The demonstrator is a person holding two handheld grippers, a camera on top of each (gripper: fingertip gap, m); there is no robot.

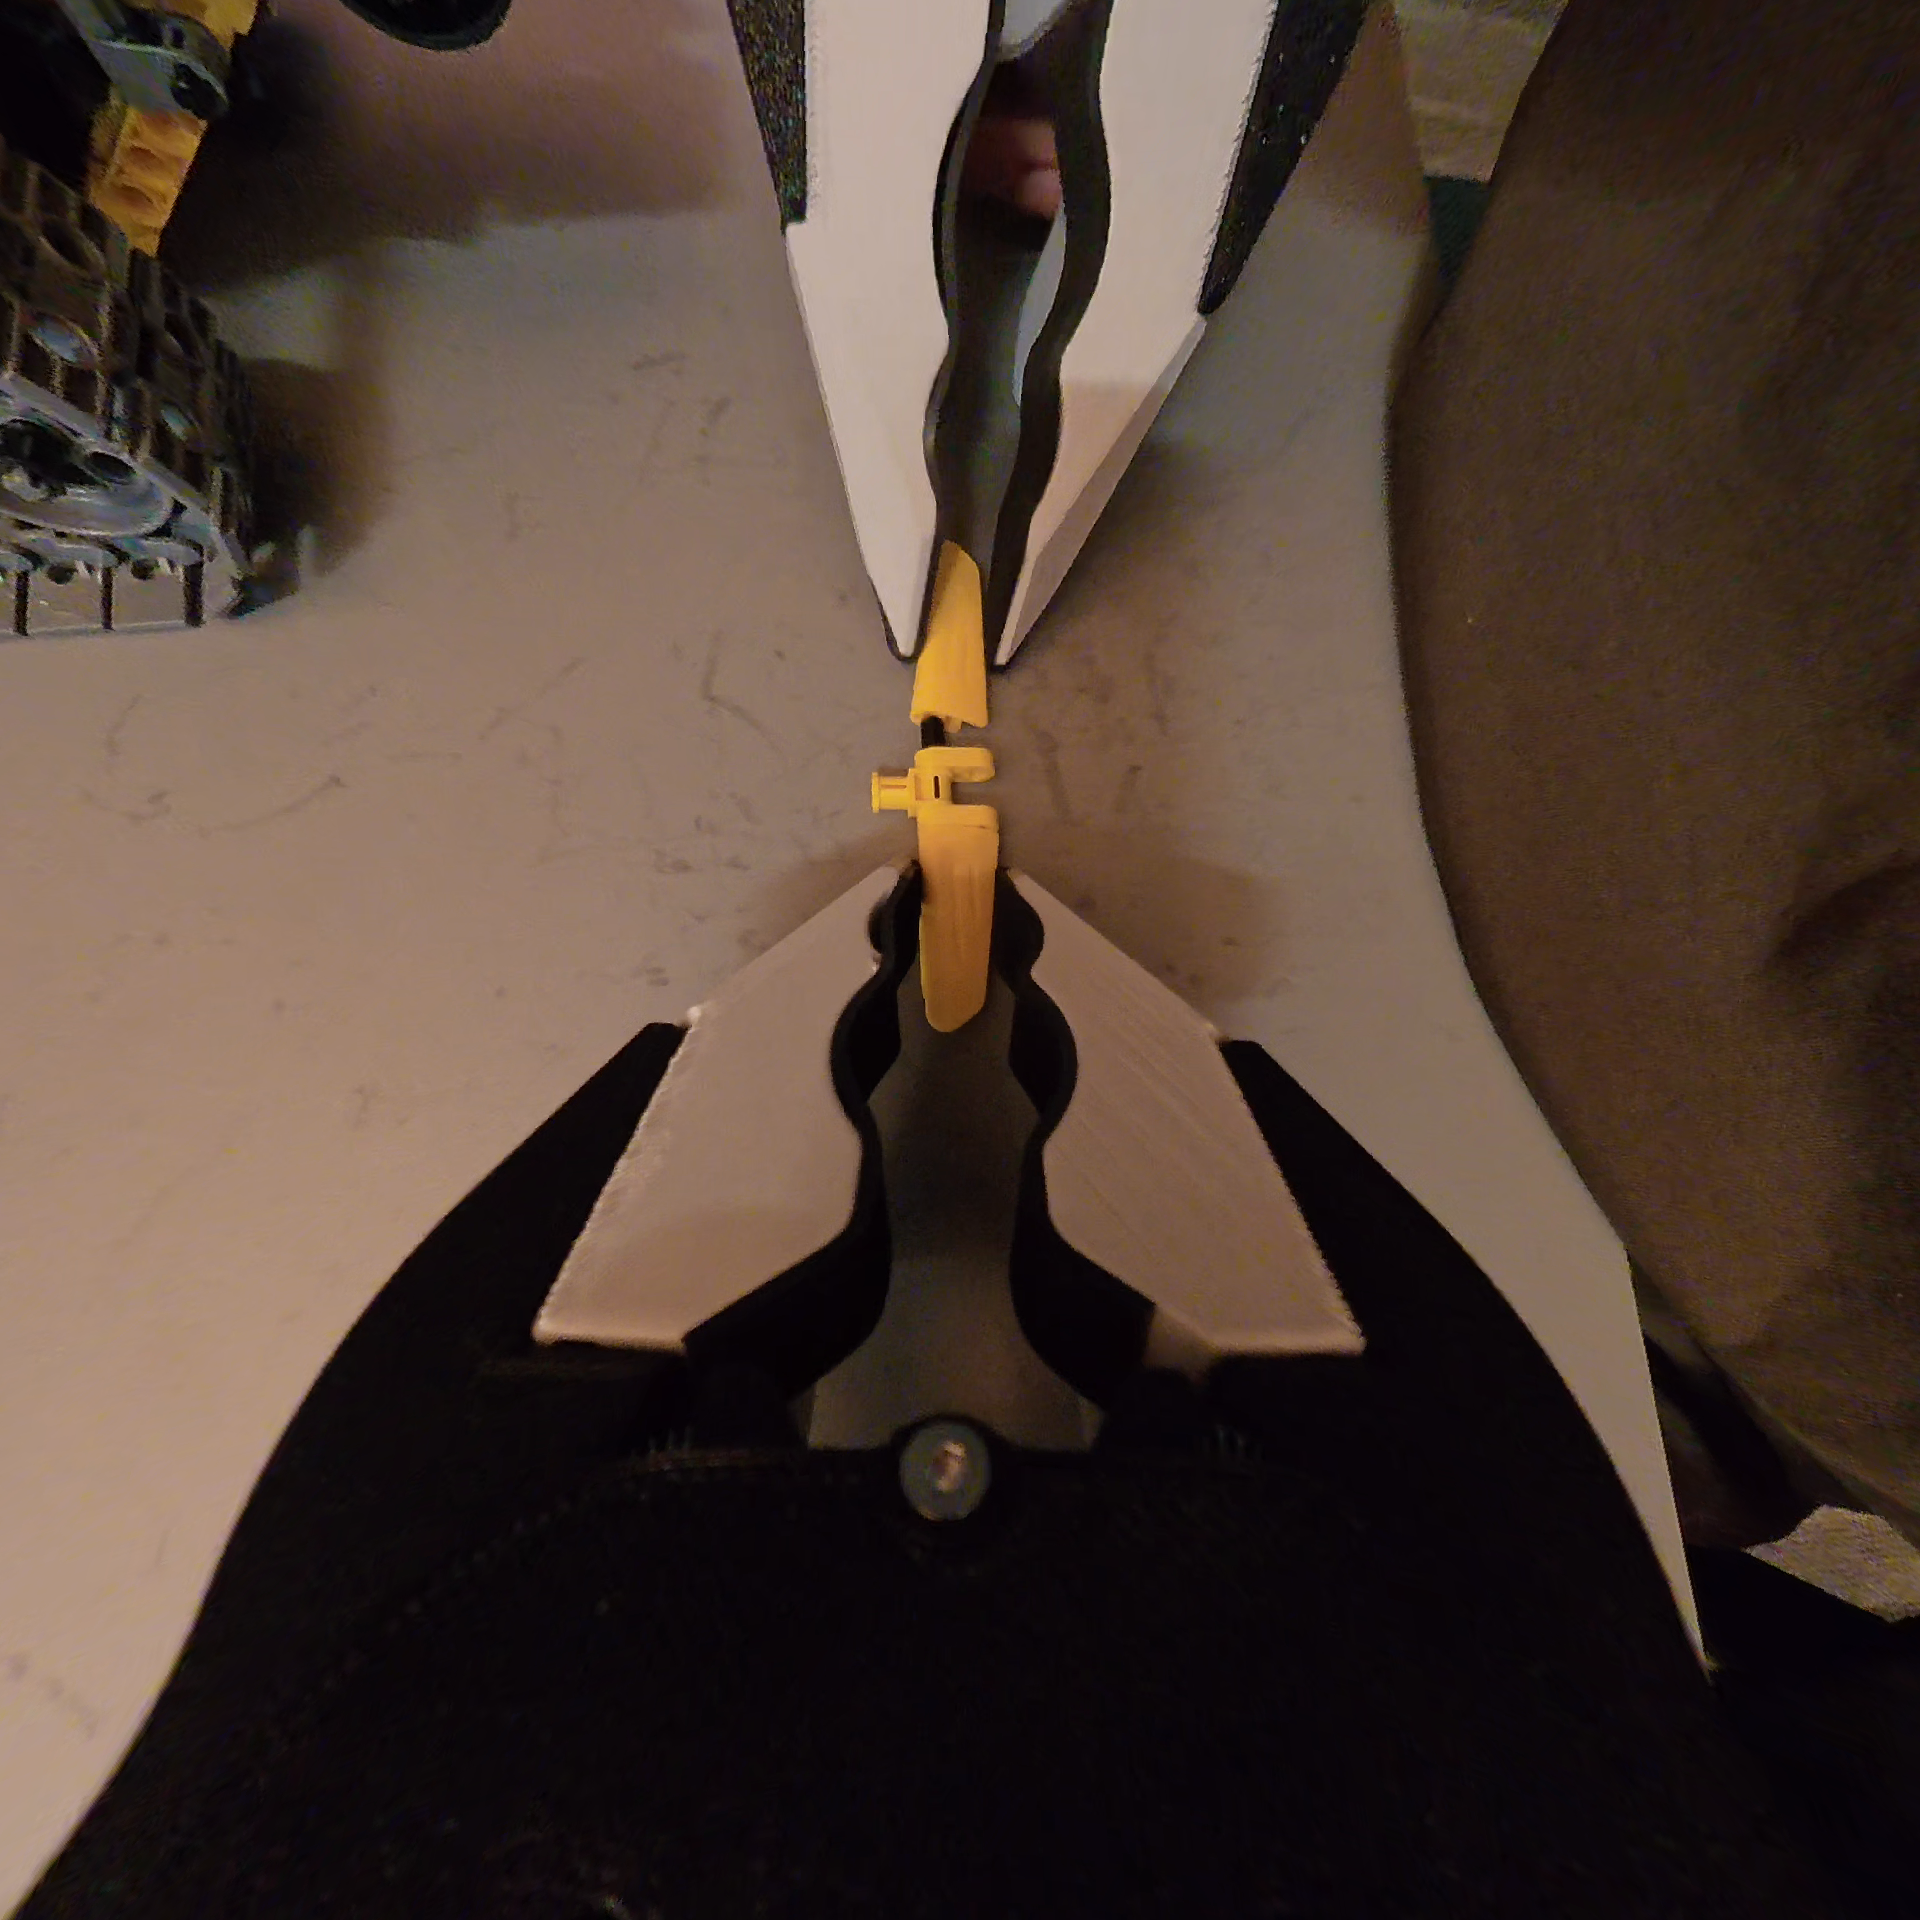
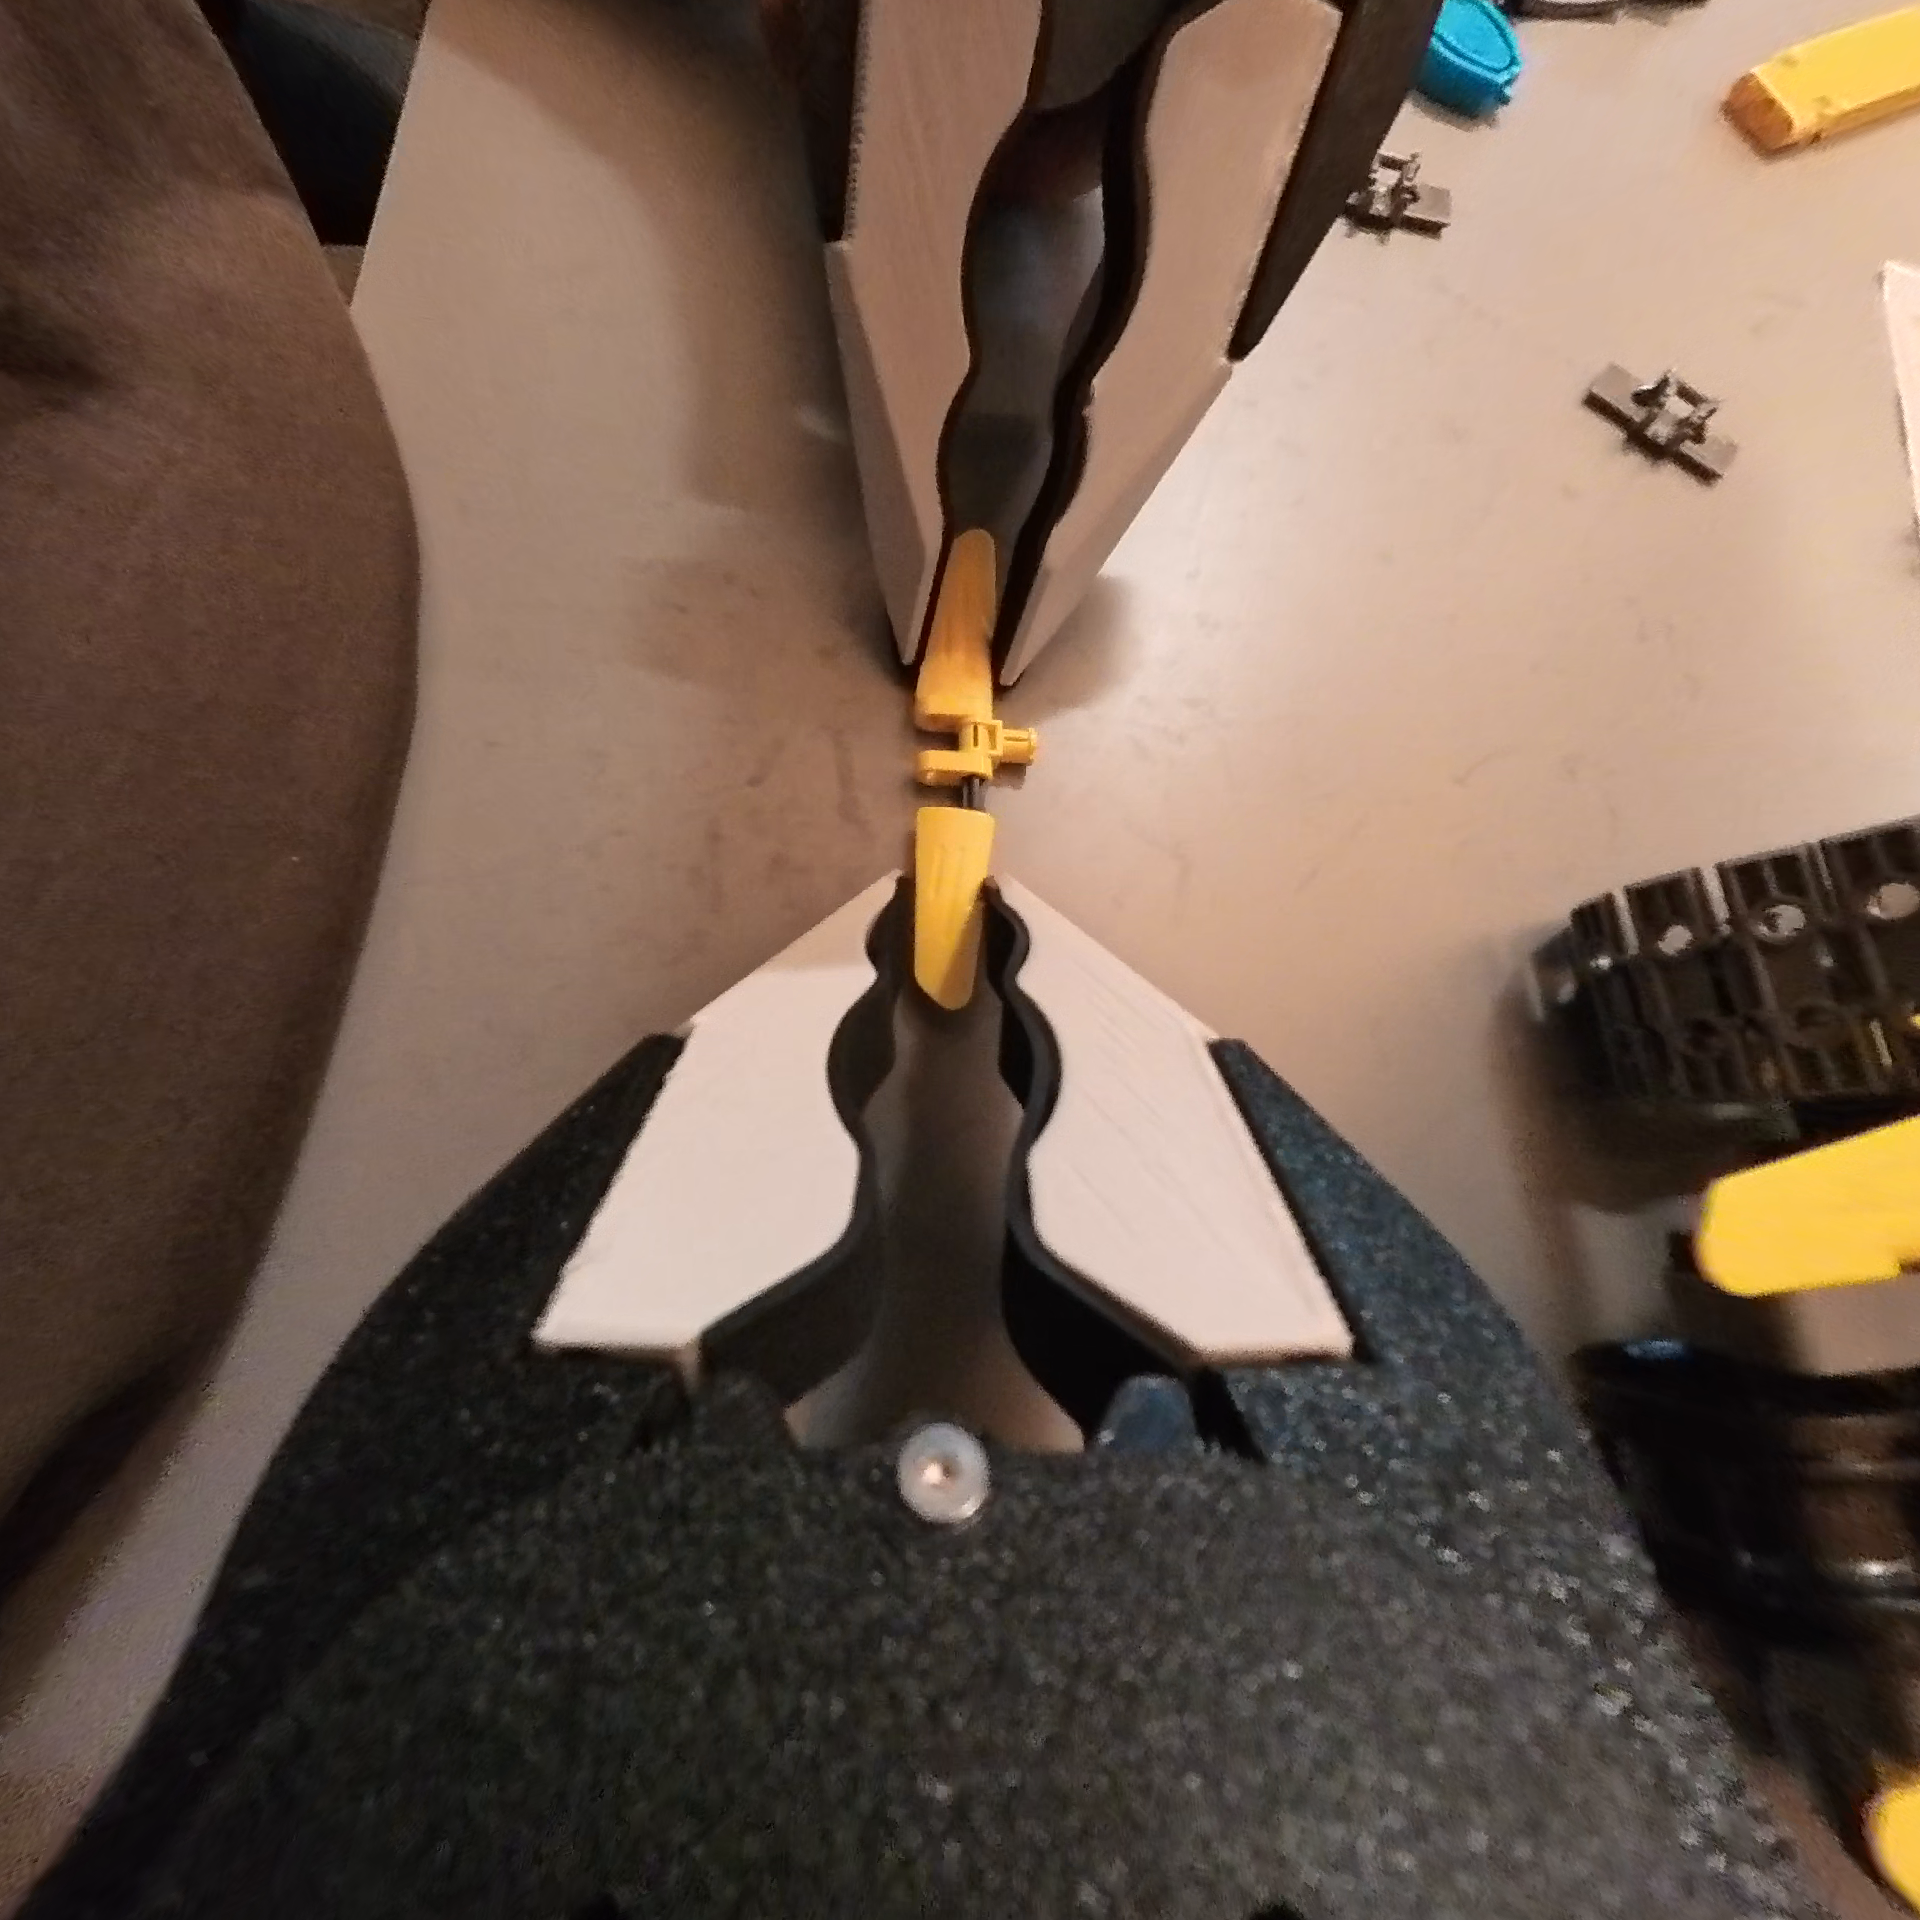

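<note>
My left gripper (image 1: 954, 883) was clamped on a curved yellow plastic piece (image 1: 956, 914), which stuck out past its fingertips. A small yellow connector (image 1: 930, 784) sat at that piece's far end. Facing it tip to tip, my right gripper (image 2: 948, 888) pinched a second yellow piece (image 2: 951, 904) the same way. A thin dark pin (image 2: 975, 795) showed in the gap between the two halves, so they were near but not pressed together. Both hung just above the pale table (image 1: 416, 831). Off to the side I saw a black toy track (image 2: 1745, 966), two small dark clips (image 2: 1660, 419), a loose yellow bar (image 2: 1818, 88) and a blue object (image 2: 1470, 57).
</note>
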